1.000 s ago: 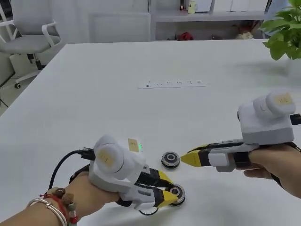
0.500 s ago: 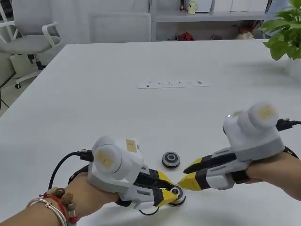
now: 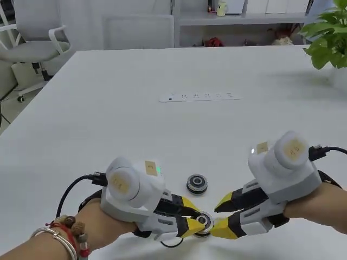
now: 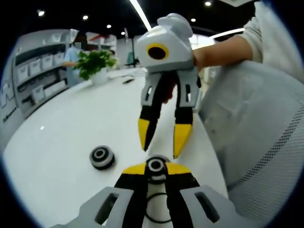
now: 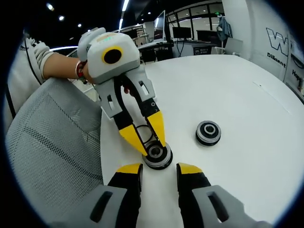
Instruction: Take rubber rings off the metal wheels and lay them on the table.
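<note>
My left gripper (image 3: pixel 196 219) is shut on a small metal wheel (image 3: pixel 204 220) with a black rubber ring, low over the white table (image 3: pixel 162 130). In the left gripper view, that wheel (image 4: pixel 156 166) sits between the yellow tips of the left gripper (image 4: pixel 156 170). My right gripper (image 3: pixel 217 218) faces it from the right, open, its tips either side of the wheel's edge. The right gripper view has the wheel (image 5: pixel 157 155) just beyond the open right gripper (image 5: pixel 159 169). A second wheel (image 3: pixel 197 184) lies free on the table behind. A loose black ring (image 4: pixel 156 211) lies under my left gripper.
A white power strip (image 3: pixel 198 97) lies mid-table. A green plant (image 3: pixel 328 38) stands at the far right corner. An office chair (image 3: pixel 38 46) and shelves stand beyond the table. A black cable (image 3: pixel 76 187) trails from my left gripper. The table's near edge is close to both hands.
My right gripper has swung left and down from beside the free wheel to the held wheel, and its jaws have opened. The left gripper and both wheels have stayed put.
</note>
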Available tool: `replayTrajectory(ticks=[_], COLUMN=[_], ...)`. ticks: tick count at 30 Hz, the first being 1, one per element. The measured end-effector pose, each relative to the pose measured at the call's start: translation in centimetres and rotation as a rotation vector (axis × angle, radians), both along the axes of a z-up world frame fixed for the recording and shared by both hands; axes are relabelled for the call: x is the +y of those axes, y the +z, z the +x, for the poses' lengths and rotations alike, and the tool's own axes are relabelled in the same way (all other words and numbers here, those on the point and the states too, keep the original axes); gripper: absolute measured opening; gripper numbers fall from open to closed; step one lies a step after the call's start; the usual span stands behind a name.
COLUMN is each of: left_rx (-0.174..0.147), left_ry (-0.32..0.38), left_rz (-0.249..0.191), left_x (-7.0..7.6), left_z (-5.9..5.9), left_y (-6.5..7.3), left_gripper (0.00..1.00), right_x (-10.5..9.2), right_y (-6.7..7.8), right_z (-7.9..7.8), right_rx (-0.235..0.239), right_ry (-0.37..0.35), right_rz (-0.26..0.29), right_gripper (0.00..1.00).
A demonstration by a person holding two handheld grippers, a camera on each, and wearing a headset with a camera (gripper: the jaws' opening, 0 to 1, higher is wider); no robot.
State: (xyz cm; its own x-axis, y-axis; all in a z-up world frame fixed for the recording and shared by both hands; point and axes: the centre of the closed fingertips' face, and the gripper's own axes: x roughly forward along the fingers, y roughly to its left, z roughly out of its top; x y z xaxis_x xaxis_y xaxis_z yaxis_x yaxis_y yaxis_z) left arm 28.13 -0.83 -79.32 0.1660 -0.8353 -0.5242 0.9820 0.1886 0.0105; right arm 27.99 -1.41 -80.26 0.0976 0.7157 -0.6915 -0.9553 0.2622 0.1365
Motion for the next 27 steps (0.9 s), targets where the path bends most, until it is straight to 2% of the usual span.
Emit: replayTrajectory(ticks=[4, 12, 20, 27], left_rx=[-0.006, -0.010, -0.010, -0.010], left_ry=[0.003, 0.009, 0.016, 0.020], left_rz=[0.003, 0.003, -0.002, -0.002], left_x=[0.0, 0.0, 0.0, 0.0], left_z=[0.1, 0.2, 0.2, 0.3], left_y=[0.0, 0.0, 0.0, 0.0], left_gripper=[0.14, 0.14, 0.14, 0.14], right_x=[0.2, 0.5, 0.8, 0.7], right_y=[0.2, -0.4, -1.0, -0.9], right_z=[0.1, 0.2, 0.1, 0.1], right_rx=[-0.035, -0.058, -0.037, -0.023], right_ry=[0.024, 0.037, 0.034, 0.033], right_rz=[0.039, 0.038, 0.043, 0.056], right_gripper=[0.20, 0.23, 0.21, 0.18])
